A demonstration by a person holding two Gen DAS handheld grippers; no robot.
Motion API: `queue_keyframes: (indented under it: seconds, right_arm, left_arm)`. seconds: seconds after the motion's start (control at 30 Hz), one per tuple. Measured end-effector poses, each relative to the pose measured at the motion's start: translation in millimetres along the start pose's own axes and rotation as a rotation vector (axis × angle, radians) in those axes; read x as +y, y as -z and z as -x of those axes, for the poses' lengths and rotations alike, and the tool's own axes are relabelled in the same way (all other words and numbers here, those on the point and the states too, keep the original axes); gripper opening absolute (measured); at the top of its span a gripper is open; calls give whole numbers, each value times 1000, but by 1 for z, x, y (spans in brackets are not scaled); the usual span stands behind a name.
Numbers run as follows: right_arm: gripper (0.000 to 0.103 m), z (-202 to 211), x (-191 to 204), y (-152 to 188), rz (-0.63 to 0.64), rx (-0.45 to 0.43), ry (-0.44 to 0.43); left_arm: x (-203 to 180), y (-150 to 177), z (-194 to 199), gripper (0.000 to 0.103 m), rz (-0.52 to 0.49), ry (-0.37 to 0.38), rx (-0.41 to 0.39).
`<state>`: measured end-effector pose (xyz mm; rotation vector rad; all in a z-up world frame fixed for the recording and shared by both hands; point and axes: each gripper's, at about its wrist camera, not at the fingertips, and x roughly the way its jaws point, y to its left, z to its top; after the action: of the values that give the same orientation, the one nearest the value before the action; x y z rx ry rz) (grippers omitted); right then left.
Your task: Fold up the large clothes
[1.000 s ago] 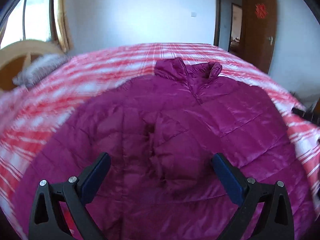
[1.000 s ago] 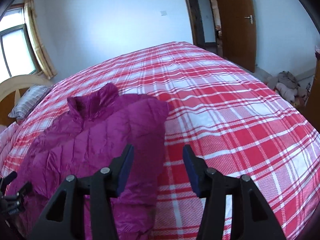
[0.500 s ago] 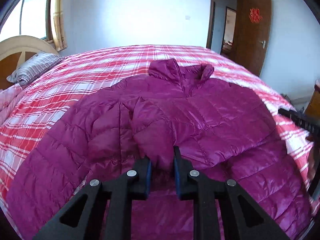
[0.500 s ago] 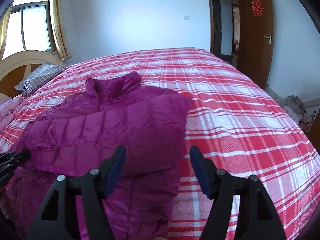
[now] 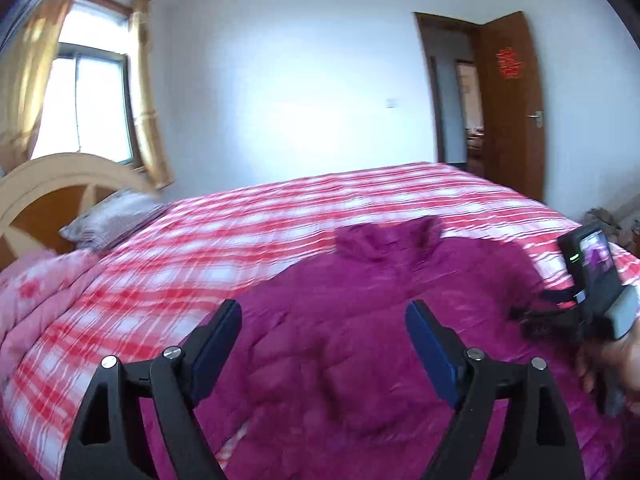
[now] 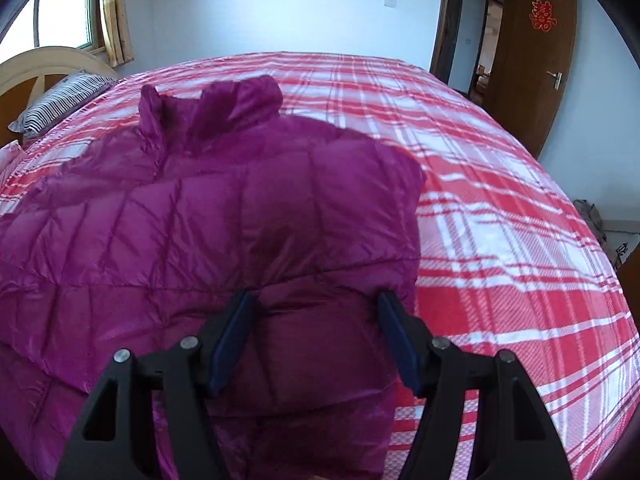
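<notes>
- A magenta quilted puffer jacket (image 6: 224, 216) is spread on a bed covered by a red-and-white plaid blanket (image 6: 500, 216), with its collar (image 6: 212, 104) turned toward the far wall.
- One sleeve is seen folded across the chest of the jacket, its shiny panel lying over the front.
- The left gripper (image 5: 323, 354) is held above the jacket with its jaws wide apart; they have just been opening, and nothing is caught between them (this view is blurred).
- The right gripper (image 6: 314, 338) is lowered over the folded sleeve near the jacket's right edge. Its jaws stand moderately wide, with jacket fabric seen between the blue pads (image 6: 232, 336); whether the pads touch it cannot be told.
- In the left wrist view, the other handheld device with a small lit screen (image 5: 596, 260) is seen at the right edge, gripped by a hand (image 5: 612, 364).
- A striped pillow (image 6: 60, 100) is laid by the curved headboard (image 5: 60, 176), and a brown door (image 6: 536, 56) is stood open.
</notes>
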<state>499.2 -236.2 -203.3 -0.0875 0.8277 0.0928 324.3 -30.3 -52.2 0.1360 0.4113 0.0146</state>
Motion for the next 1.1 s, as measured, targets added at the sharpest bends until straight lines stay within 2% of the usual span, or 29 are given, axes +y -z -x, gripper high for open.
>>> queue_keyframes:
  seconds: [0.1,0.13,0.23,0.33,0.4,0.5,0.6,0.73,0.87,1.1]
  right_arm:
    - [68,-2,2,1,12,6,19]
    - [68,-2,4,1,25,10,29]
    - [67,8,4,0,43,9,38]
    - [67,38,-6,-10,-42,-84,21]
    - [67,48,-8,-20,-66,-122,-2]
    - [62,39,1,-36,-46,-122,-32]
    - [58,3,3,-42,-90,-44,-78]
    - [58,-29,7,-24,-95,6,-44]
    - [59,-30,8,-22,-82,2,-20]
    - [61,-29,14,-21,-51,4,23]
  left_arm:
    - [-27,-2,-30,85,-31,115,77]
    - [-37,3,-51,85,-43,158,150]
    - [-47,28,-94,85,-84,107,270]
    - [-43,50,-118,85,-75,82,337]
    - [-39,57,-126,86,-48,106,369]
    - [-39,59,-131,89,-37,109,386]
    - [-38,63,-136,92,-19,110,399]
    - [-38,66,-140,93,-19,100,408]
    - [-39,68,-143,98,-14,78,414]
    - [-35,69,-150,102,10,83,436]
